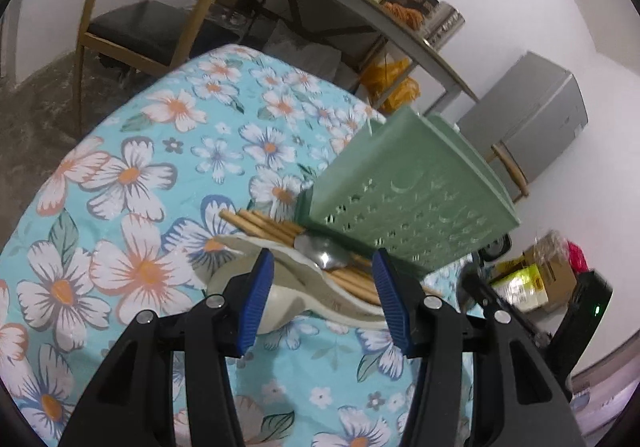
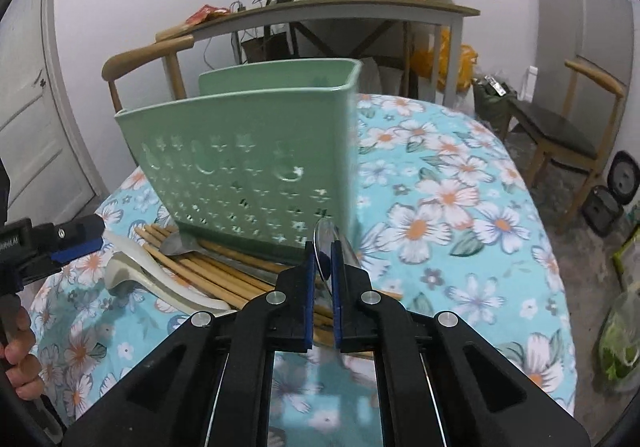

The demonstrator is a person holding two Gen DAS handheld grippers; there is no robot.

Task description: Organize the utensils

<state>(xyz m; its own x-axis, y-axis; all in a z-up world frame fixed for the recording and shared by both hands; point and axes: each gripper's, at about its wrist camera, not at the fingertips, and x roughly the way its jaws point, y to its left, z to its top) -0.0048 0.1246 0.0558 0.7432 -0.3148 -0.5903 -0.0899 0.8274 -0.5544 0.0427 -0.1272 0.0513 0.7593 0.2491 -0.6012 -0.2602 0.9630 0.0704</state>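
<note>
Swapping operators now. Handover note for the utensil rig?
Right gripper: shut on a metal spoon, lifted edge-on before the green utensil holder.
Left gripper: open, over the white ladle, not gripping it.
Chopsticks, the ladle and another metal spoon lie piled at the holder's foot.
Done: one spoon picked.
Left: drop it in, then the rest.

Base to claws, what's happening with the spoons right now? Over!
Right claw shut on metal spoon. Left claw open over white spoon, not gripping. Chopsticks piled by green holder; nothing inside visible.
</note>
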